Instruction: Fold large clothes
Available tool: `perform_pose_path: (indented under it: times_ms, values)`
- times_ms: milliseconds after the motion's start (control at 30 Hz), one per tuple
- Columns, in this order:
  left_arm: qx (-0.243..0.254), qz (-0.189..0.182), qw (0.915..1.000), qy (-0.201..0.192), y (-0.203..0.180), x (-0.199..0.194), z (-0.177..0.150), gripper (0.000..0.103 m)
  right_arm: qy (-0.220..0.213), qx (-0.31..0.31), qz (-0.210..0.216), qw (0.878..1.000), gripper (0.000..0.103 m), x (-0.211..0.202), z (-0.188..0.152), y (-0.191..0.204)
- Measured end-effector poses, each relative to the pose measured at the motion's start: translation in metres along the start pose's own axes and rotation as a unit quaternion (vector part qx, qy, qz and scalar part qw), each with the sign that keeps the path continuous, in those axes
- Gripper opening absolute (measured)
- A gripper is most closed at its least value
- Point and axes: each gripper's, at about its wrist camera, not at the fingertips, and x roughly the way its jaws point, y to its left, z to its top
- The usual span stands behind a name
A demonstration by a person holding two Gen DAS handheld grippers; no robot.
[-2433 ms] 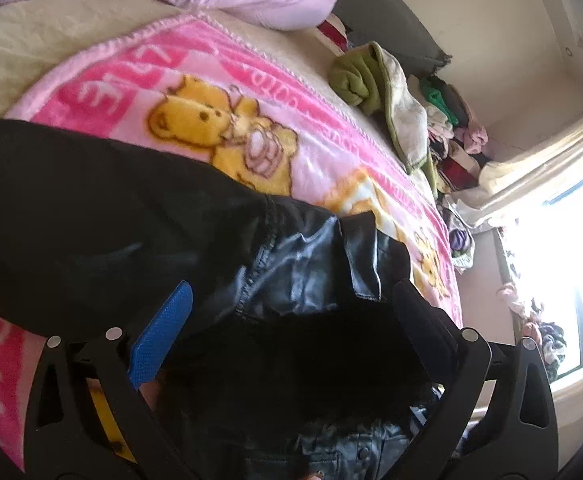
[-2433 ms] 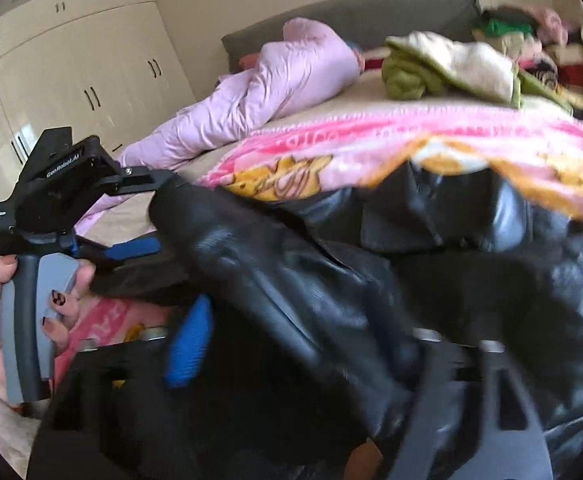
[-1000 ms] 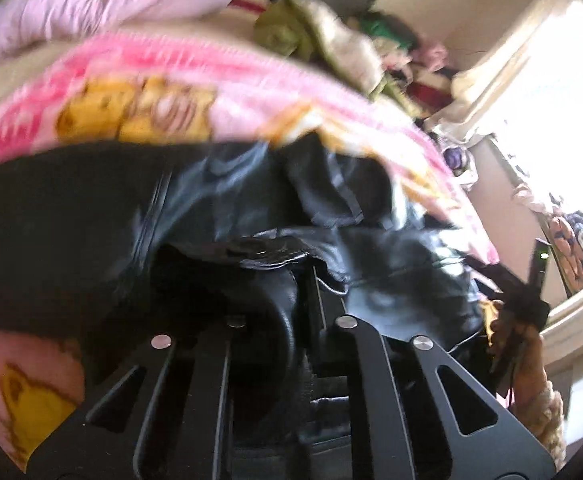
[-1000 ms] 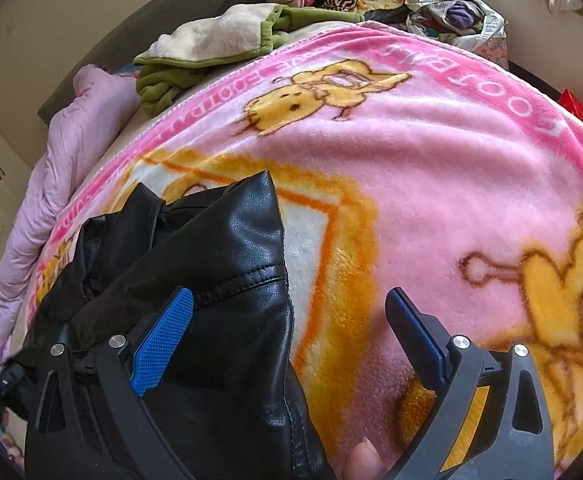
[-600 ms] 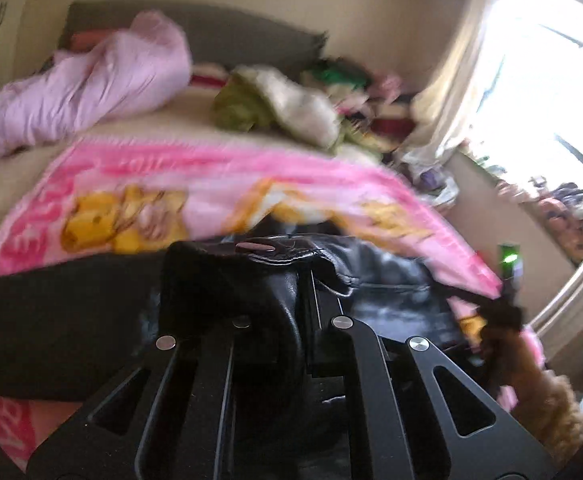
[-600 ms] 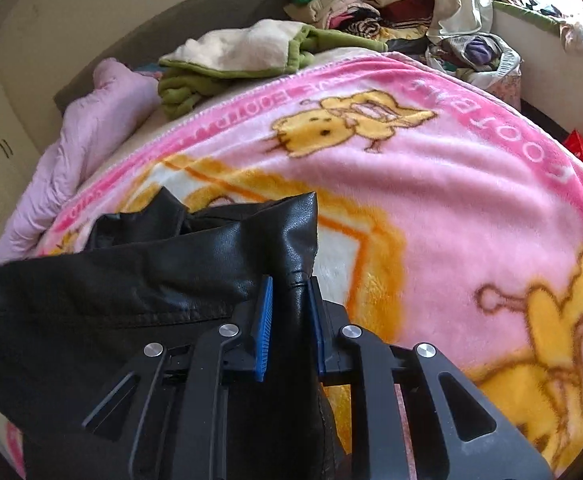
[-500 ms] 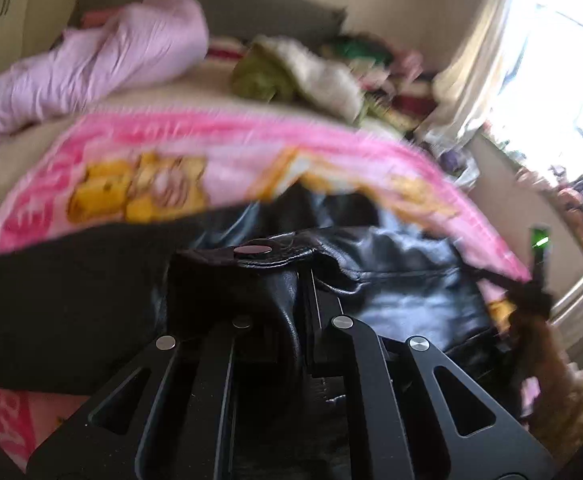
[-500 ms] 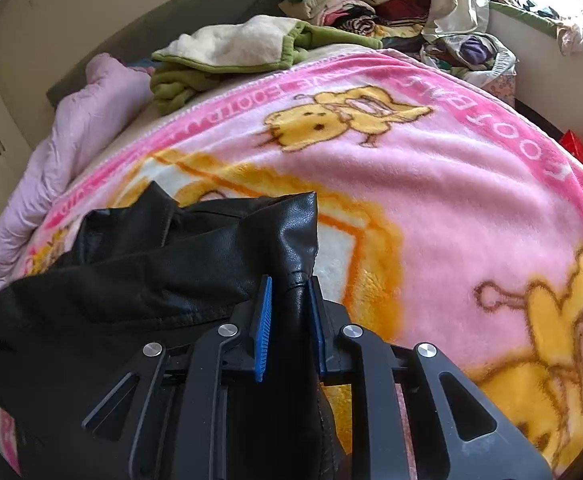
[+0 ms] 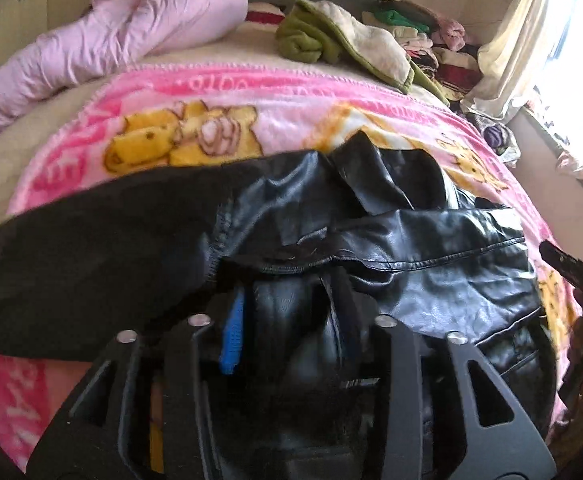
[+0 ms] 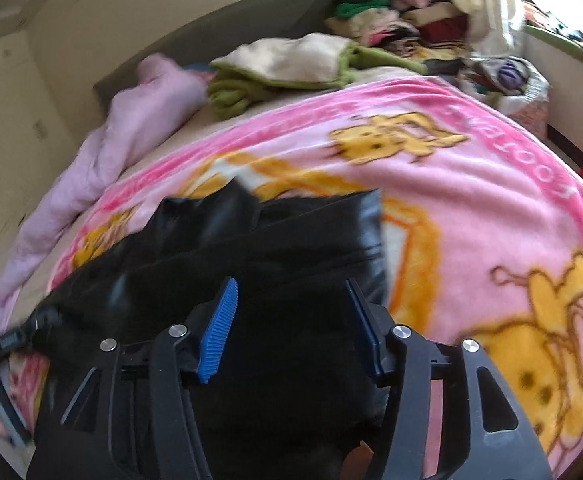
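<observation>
A black leather jacket (image 9: 411,264) lies on a pink cartoon-bear blanket (image 9: 195,120) on the bed. Its dark lining spreads out to the left. My left gripper (image 9: 287,320) has its jaws partly apart, with a bunched fold of the jacket between them. In the right wrist view the jacket (image 10: 291,240) lies under my right gripper (image 10: 291,320), whose blue-padded jaws stand wide apart just above the leather. The right gripper also shows at the right edge of the left wrist view (image 9: 571,272).
A lilac duvet (image 9: 111,40) lies at the bed's far left. A green and cream blanket (image 9: 343,40) and a pile of clothes (image 9: 431,44) sit at the far side. A curtain and bright window (image 9: 531,40) are to the right.
Both grippers were shut on jacket folds half a second ago. Now both have opened and the jacket lies lower and flatter on the blanket.
</observation>
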Motion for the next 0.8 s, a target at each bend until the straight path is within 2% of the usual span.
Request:
perform_pose_path:
  times_ms: [100, 233, 333, 467, 600, 700, 800]
  values:
    - [-0.005, 0.017, 0.9997, -0.019, 0.005, -0.017, 0.002, 0.046, 0.024, -0.012, 0.011, 1.0, 0.055, 0.005, -0.009, 0.016]
    - [-0.013, -0.008, 0.9994, -0.03, 0.004, -0.025, 0.003, 0.05, 0.044, -0.019, 0.011, 0.999, 0.056, 0.012, -0.018, 0.024]
    - [-0.003, -0.023, 0.9997, -0.008, -0.005, -0.014, -0.001, 0.051, 0.06, -0.016, 0.012, 0.998, 0.062, 0.015, -0.026, 0.027]
    - [0.018, -0.021, 0.9989, 0.038, -0.018, 0.012, -0.014, 0.062, 0.079, -0.009, -0.005, 0.997, 0.065, 0.019, -0.035, 0.025]
    - [0.028, 0.011, 0.996, 0.085, -0.012, 0.048, -0.029, 0.066, 0.097, 0.016, -0.014, 0.995, 0.065, 0.027, -0.044, 0.016]
    - [0.008, -0.008, 0.9965, 0.082, -0.004, 0.048, -0.03, 0.066, 0.095, 0.023, -0.012, 0.995, 0.065, 0.026, -0.046, 0.015]
    - [-0.001, -0.008, 0.9982, 0.06, -0.001, 0.031, -0.026, 0.068, 0.096, 0.019, -0.011, 0.995, 0.068, 0.017, -0.043, 0.017]
